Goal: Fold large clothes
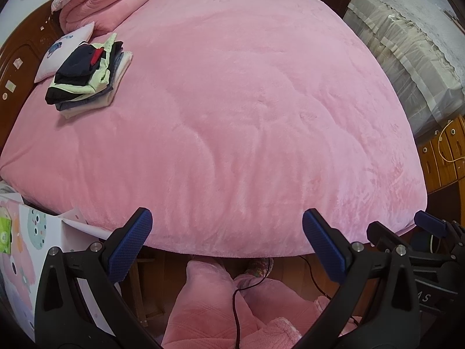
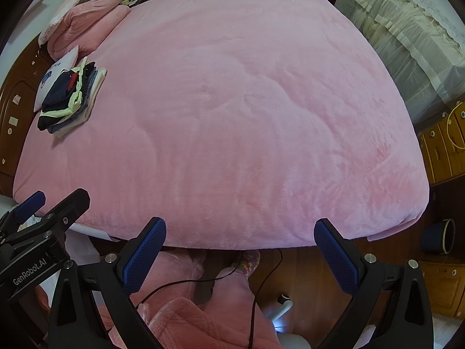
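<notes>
The bed [image 1: 232, 116] is covered by a pink plush cloth, soft and matt, with a brushed nap. The stack of folded clothes [image 1: 87, 78] is seen to be of smooth woven and knit cloth. The headboard [image 1: 17, 67] is made of dark glossy wood. The left claw [image 1: 226, 247] and the right claw [image 2: 239, 257] are formed of matt black plastic, with blue pads [image 1: 130, 247] of dimpled rubbery texture and shiny metal screws. The lace cover [image 1: 407, 37] is shown as thin, sheer cloth.
</notes>
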